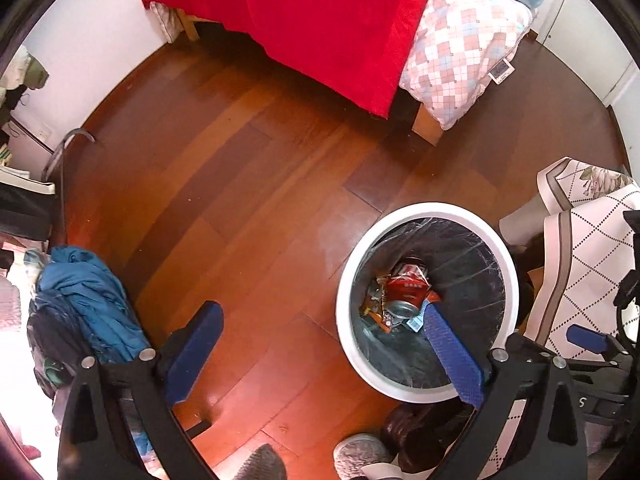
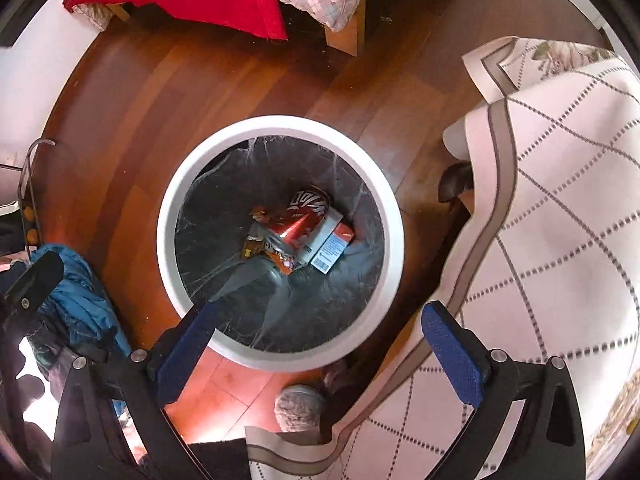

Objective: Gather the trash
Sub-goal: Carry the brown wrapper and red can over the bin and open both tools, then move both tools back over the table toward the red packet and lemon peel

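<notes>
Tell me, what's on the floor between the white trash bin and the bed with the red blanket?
Nothing: between the white trash bin and the red blanket on the bed there is only bare wooden floor. The left wrist view shows it best.

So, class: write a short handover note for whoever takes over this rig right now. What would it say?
Left gripper: open, empty, above the floor beside the bin.
Right gripper: open, empty, over the bin's near edge.
White bin: on the wooden floor, dark liner inside, beside a patterned cloth.
Done: a red can, a small box and wrappers lie in the bin.
Left: no loose trash shows on the visible floor; check elsewhere.
</notes>
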Tool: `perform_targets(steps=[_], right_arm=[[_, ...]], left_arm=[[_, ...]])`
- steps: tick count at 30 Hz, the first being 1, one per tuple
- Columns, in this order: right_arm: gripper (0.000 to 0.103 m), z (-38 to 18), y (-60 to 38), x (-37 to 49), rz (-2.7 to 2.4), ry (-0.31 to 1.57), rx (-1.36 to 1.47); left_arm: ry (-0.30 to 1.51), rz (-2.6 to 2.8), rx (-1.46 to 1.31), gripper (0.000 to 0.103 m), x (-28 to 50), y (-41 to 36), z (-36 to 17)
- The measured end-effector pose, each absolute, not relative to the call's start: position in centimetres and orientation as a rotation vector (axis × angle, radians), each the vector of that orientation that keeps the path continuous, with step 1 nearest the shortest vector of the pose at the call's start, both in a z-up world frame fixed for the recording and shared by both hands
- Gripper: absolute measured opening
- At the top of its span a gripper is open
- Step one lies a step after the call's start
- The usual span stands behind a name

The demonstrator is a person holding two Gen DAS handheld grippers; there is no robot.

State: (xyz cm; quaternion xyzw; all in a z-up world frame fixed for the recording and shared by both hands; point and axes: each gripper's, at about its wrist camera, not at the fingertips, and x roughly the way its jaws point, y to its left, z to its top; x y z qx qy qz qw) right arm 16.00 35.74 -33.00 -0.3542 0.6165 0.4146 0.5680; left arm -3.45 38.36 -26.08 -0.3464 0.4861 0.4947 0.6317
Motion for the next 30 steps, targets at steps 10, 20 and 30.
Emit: perform_targets(steps=[10,20,30], right_arm=[[0.103,-26.7,32.5,15.7,1.007,1.381,-0.759],[0.103,-16.9,26.9,15.0,1.079,1.248,-0.631],[0.103,-7.8,19.3,15.1,1.169,1.152,-0.398]], left_arm=[[1.044,1.152,-0.69,0.102,-3.8,35.1,-20.3],[0.926,1.136,-0.606,0.102,-4.4,29.9,-12.6],[0.839,1.142,-0.523,0.102,-4.7,23.7,-6.2]])
